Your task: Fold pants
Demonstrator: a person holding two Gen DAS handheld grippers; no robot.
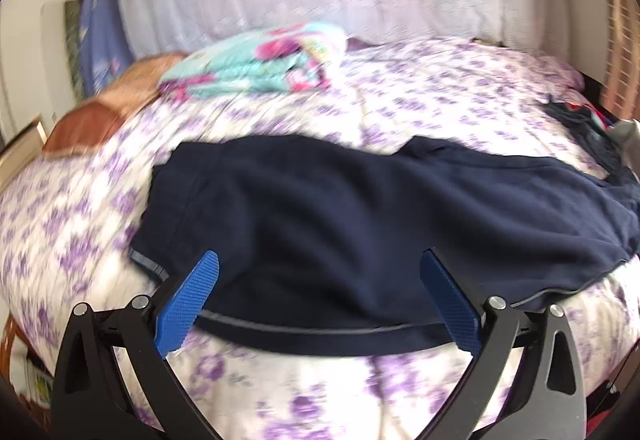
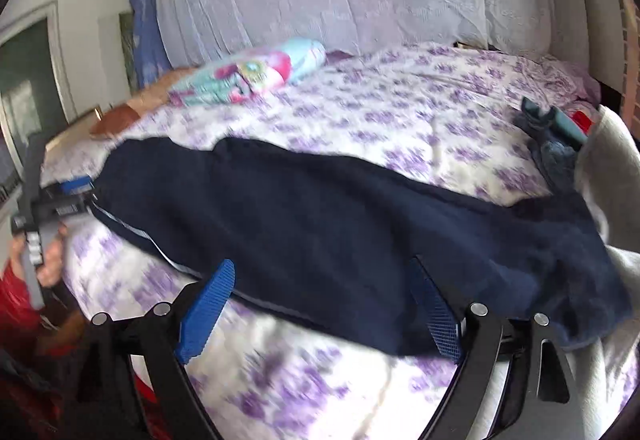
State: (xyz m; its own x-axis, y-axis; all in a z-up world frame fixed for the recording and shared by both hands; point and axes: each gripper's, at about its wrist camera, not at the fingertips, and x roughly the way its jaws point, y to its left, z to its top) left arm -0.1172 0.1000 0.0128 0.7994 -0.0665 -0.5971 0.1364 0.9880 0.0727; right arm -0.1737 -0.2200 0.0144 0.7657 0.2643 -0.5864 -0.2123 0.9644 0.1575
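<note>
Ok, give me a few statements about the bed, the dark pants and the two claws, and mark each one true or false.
1. The navy blue fabric pants lie spread across the purple-flowered white bedspread. True.
2. The left claw is clamped shut on the pants. False: its blue fingers stand wide apart, gripping nothing.
3. A folded turquoise and pink patterned blanket lies farther back on the bed. True.
4. The right claw is open. True.
5. The pants are already folded into a small square. False: they lie stretched out long.
</note>
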